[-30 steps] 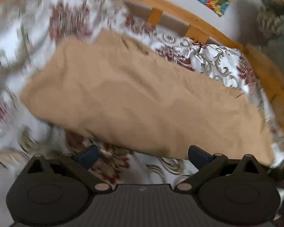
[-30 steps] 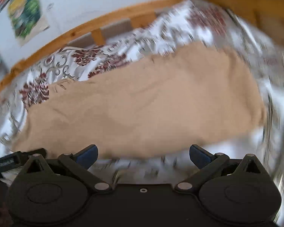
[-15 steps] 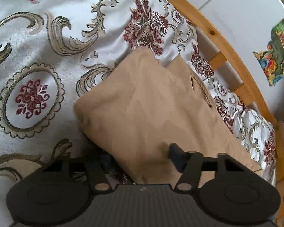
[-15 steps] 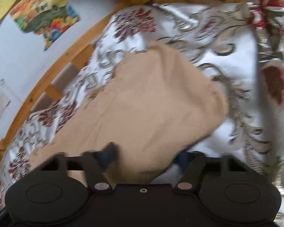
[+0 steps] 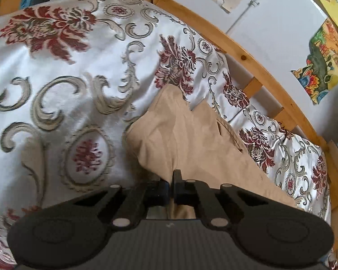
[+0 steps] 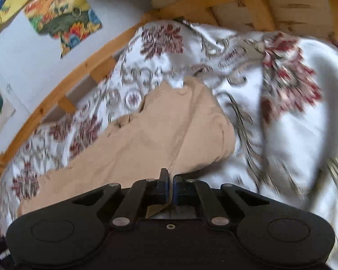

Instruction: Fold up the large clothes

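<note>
A tan folded garment, seemingly trousers (image 5: 191,139), lies on a floral white bedspread (image 5: 67,67). In the left wrist view its near left corner runs between the fingers of my left gripper (image 5: 171,180), which is shut on the cloth. The right wrist view shows the garment's other end (image 6: 151,135). There my right gripper (image 6: 170,180) has its jaws closing on the near edge, a flap of tan cloth pinched between the pads and poking out below them.
A wooden bed rail (image 5: 243,56) curves along the far side of the bed, with a white wall and colourful posters (image 5: 322,63) behind it. In the right wrist view the rail (image 6: 63,90) meets a slatted wooden end board (image 6: 259,6). Rumpled bedspread (image 6: 293,123) lies to the right.
Both grippers went from wide open near the garment's long edge to closed on its two near corners. Each has swung outward and rolled, so the cloth now runs away lengthwise.
</note>
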